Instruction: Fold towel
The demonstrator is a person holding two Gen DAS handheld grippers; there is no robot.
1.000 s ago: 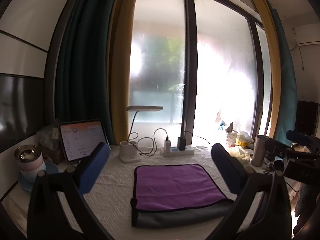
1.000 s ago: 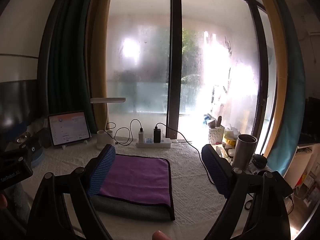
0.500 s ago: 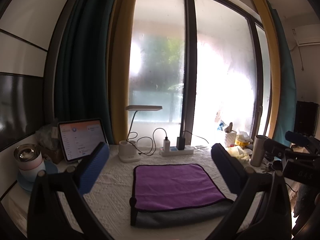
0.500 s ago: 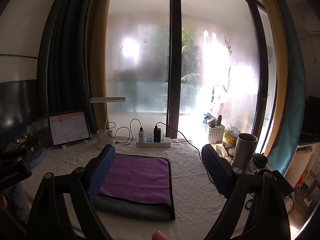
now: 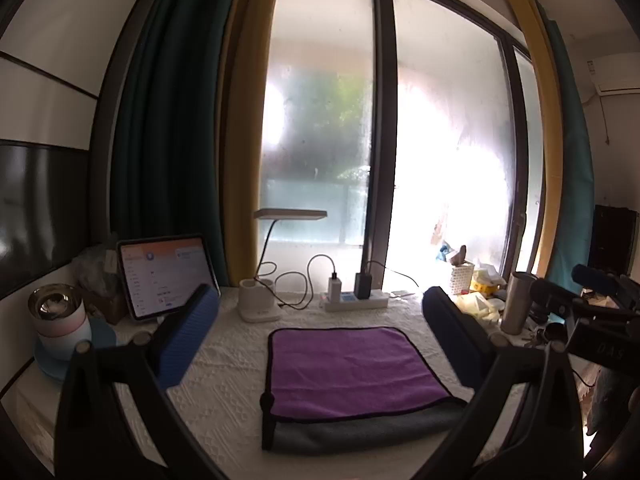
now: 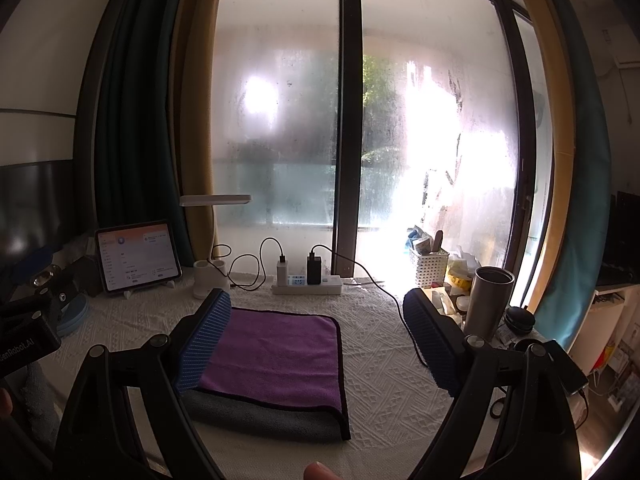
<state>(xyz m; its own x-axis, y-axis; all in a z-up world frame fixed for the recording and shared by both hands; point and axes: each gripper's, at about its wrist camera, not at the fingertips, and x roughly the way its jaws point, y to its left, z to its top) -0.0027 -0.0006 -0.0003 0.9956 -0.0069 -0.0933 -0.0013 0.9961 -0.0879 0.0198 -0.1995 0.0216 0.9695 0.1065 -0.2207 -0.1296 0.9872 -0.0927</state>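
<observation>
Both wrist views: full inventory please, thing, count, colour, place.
towel: 1, purple over grey, folded, table centre
tablecloth: 1, white, covers table
tablet: 1, screen lit, back left
desk lamp: 1, white, behind towel
power strip: 1, white, two chargers plugged, back centre
steel tumbler: 1, silver, right
basket: 1, white, back right
cup: 1, pink-white, far left
left gripper: blue pads, open, above towel
right gripper: blue pads, open

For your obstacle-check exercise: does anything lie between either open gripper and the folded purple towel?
Nothing visible does. The towel lies flat on the bare white tablecloth, in front of both the left gripper and the right gripper; lamp base and power strip sit behind it.
</observation>
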